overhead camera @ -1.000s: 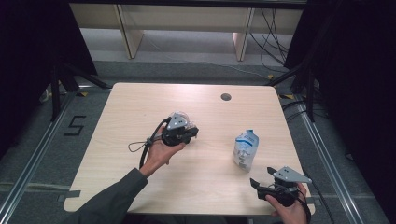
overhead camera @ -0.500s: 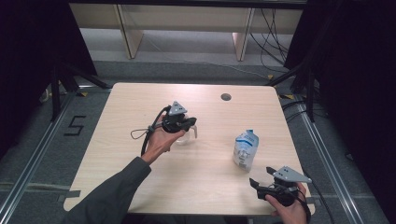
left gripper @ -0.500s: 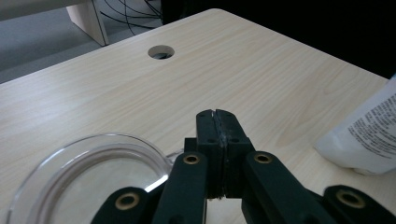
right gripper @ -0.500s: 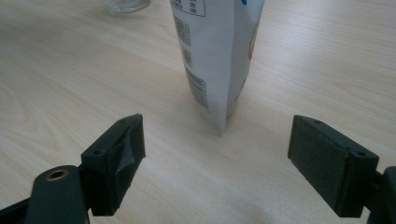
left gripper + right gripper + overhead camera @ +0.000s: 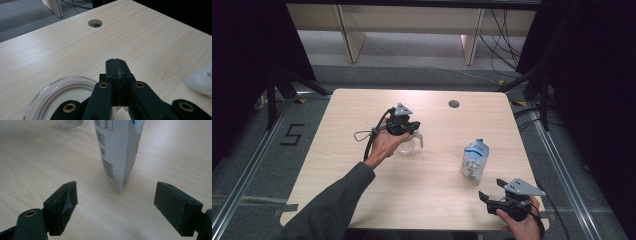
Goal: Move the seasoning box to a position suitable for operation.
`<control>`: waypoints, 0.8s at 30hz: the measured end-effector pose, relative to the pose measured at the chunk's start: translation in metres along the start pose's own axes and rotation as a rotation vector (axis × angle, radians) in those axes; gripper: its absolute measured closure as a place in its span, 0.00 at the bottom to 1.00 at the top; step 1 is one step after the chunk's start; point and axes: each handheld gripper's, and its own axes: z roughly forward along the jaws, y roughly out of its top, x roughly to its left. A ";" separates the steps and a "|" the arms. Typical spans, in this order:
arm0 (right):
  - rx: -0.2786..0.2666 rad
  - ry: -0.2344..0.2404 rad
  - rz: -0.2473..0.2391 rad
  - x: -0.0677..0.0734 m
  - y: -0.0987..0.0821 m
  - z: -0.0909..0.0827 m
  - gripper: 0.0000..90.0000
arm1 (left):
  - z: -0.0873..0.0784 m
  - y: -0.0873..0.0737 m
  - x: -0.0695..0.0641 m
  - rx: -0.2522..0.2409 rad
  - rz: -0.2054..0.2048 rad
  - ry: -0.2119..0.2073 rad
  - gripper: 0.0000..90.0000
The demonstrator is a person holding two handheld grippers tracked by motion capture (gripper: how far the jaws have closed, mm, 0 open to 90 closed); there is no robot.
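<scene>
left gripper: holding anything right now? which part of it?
Likely the clear glass cup: the left gripper is shut at its rim, seemingly pinching the wall, though the contact is hidden. The right gripper is open, short of the white pouch.

A pale wooden table (image 5: 337, 165) with a round hole (image 5: 454, 104) near its far edge carries a clear glass jug (image 5: 409, 145) and, well apart, a white pouch (image 5: 474, 160).
</scene>
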 end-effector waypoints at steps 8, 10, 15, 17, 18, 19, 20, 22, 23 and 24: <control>0.005 0.010 0.020 0.002 0.000 -0.001 0.22 | 0.008 0.002 -0.003 0.034 0.022 0.016 1.00; -0.002 0.016 0.002 0.001 0.000 0.000 0.22 | 0.008 0.002 -0.004 0.036 0.028 0.020 1.00; 0.007 0.016 0.023 0.003 0.000 0.000 0.22 | 0.007 0.002 -0.003 0.037 0.027 0.021 1.00; 0.007 0.014 0.025 0.003 0.000 0.000 0.22 | 0.007 0.002 -0.003 0.037 0.022 0.019 1.00; 0.007 0.014 0.025 0.003 0.000 0.000 0.22 | 0.007 0.002 -0.003 0.037 0.022 0.019 1.00; 0.007 0.013 0.024 0.003 0.000 -0.001 0.22 | 0.007 0.002 -0.003 0.038 0.023 0.017 1.00; -0.011 0.004 -0.026 -0.001 0.000 0.000 0.22 | 0.007 0.002 -0.003 0.041 0.027 0.018 1.00; 0.011 0.013 0.023 0.003 0.000 0.000 0.22 | 0.007 0.001 -0.002 0.049 0.035 0.014 1.00; 0.009 0.013 0.020 0.003 0.000 0.000 0.22 | 0.007 0.001 -0.002 0.049 0.035 0.014 1.00; 0.009 0.013 0.020 0.003 0.000 0.000 0.22 | 0.006 0.001 -0.003 0.049 0.029 0.010 1.00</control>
